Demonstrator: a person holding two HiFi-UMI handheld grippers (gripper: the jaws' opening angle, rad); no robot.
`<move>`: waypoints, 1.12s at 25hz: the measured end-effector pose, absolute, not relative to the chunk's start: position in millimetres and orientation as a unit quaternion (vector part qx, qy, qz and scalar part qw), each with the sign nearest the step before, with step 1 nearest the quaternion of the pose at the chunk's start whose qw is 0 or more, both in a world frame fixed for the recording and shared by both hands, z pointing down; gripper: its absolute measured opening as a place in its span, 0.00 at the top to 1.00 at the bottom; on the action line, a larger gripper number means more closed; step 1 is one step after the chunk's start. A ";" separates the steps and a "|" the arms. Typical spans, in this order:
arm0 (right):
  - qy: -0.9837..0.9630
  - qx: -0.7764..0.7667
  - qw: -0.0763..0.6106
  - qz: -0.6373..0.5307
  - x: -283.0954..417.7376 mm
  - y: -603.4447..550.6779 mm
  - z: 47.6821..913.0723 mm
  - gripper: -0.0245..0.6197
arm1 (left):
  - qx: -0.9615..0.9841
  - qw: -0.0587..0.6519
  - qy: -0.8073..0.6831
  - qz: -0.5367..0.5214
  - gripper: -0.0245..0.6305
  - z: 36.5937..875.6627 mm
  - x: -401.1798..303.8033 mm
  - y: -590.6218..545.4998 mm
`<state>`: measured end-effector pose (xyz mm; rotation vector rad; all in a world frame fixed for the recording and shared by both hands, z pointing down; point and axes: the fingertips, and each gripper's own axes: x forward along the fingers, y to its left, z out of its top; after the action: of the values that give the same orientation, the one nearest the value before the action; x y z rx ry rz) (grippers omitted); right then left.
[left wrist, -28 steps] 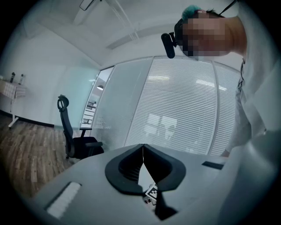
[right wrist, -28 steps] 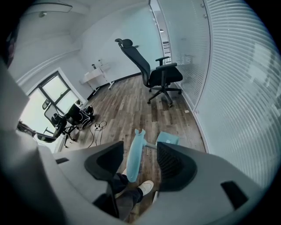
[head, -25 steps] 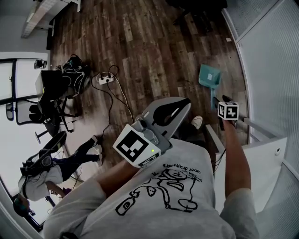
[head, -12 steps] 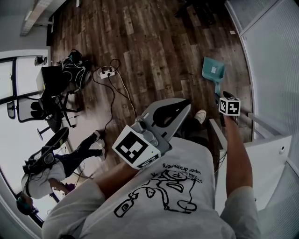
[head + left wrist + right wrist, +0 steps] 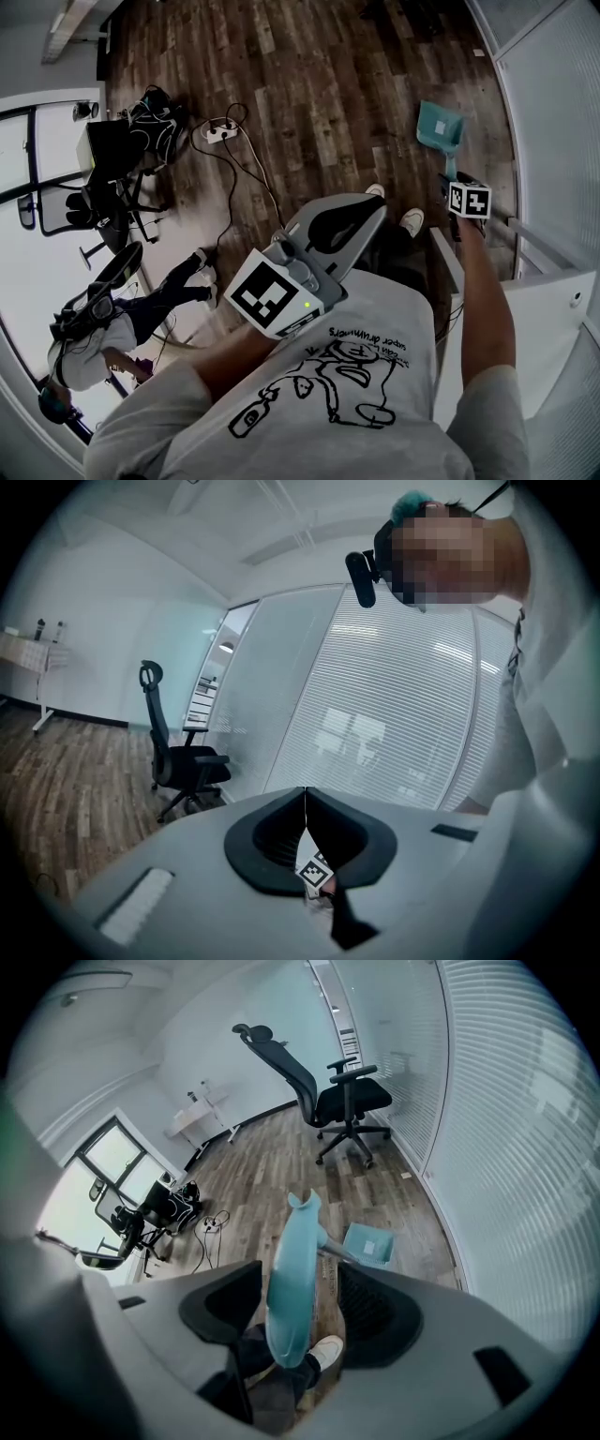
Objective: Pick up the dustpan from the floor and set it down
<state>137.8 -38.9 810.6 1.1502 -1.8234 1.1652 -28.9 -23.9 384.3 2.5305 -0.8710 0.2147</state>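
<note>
- Head view looks down on a dark wooden floor that fills most of the room. A power strip and its cables lie well off to the left.
- An office chair stands further off by the glass wall, clear of the work.
- The left tongs are held up near the person's chest with their jaws pressed together and nothing between them. They take no part in the job.
- The dustpan is teal and sits out ahead of the person's right shoe, close to the glass wall. Its pan faces up towards the cameras.
- The right tongs are pinching the dustpan's long teal handle, which runs up between the jaws and past their tips.
- Judging progress, the grasp looks done and the dustpan hangs upright from the right tongs.
- I cannot tell whether the pan's lower edge touches the boards or is just off them.
- What seems left is carrying it to its spot, lowering the pan flat onto the floor, and letting go.
</note>
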 end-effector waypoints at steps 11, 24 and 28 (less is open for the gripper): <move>-0.689 0.444 0.330 0.468 134.5 -38.4 826.0 0.85 | 0.912 0.243 -0.319 0.091 0.96 403.1 -39.7 -20.6; -0.712 0.475 0.306 0.417 133.8 -57.1 805.6 0.86 | 0.911 0.241 -0.321 0.091 0.96 398.5 -46.4 -21.6; -0.716 0.482 0.295 0.409 137.5 -60.7 799.5 0.86 | 0.912 0.238 -0.320 0.090 0.96 397.8 -43.4 -22.2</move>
<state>137.5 -60.7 799.5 1.2829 -1.9067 1.0893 -43.4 -22.2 397.8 2.4993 -0.8767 0.2456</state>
